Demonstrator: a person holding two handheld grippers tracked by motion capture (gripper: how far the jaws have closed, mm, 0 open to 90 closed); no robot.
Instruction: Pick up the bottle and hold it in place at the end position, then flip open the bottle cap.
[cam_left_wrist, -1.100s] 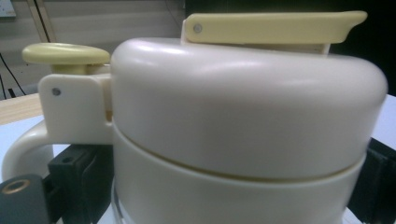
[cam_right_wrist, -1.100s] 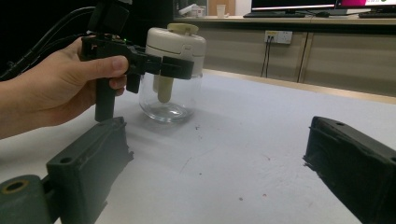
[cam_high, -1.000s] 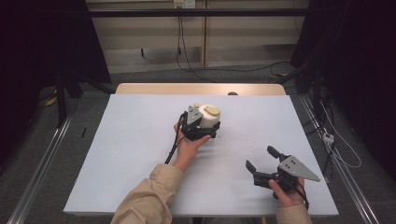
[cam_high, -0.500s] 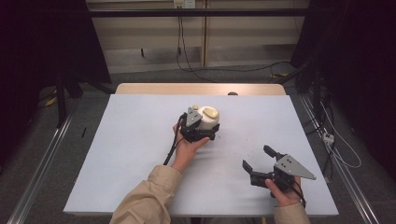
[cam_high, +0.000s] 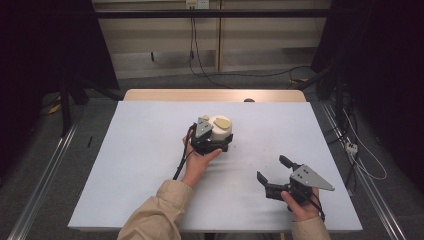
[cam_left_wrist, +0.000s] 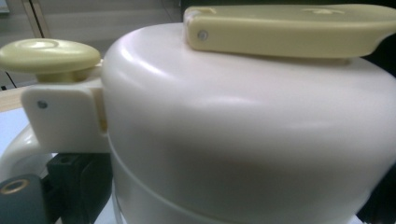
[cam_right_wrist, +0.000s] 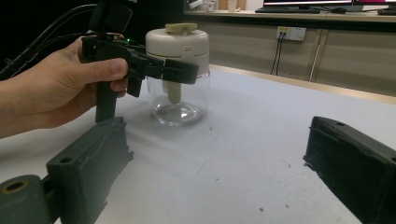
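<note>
As seen in the high view, the white surface (cam_high: 140, 165) carries a cream-lidded jar (cam_high: 220, 131) a little beyond its centre, with both forearms entering from the near edge. Largest of the moving parts, the left forearm in its tan sleeve (cam_high: 155, 212) runs diagonally up from the bottom edge toward the jar; the left hand (cam_high: 197, 162) grips the handle from below, wrist nearly straight, thumb curled round the grip as the right gripper view shows. The left gripper (cam_high: 207, 140) sits against the jar's near left side at the height of the lid; in the right gripper view (cam_right_wrist: 180, 74) its black jaw crosses the front of the jar just below the cream lid (cam_right_wrist: 177, 44), above the clear glass body (cam_right_wrist: 180, 102). Whether its jaws pinch the jar or merely flank it cannot be told. The right hand (cam_high: 300, 202) rests low near the surface's front right corner, well apart from the jar, holding the right gripper (cam_high: 272, 172) pointed up and left, jaws spread wide with nothing between them. Compared with the frame half a second earlier, the left gripper and jar lie as before, while the right gripper has shifted only slightly.
</note>
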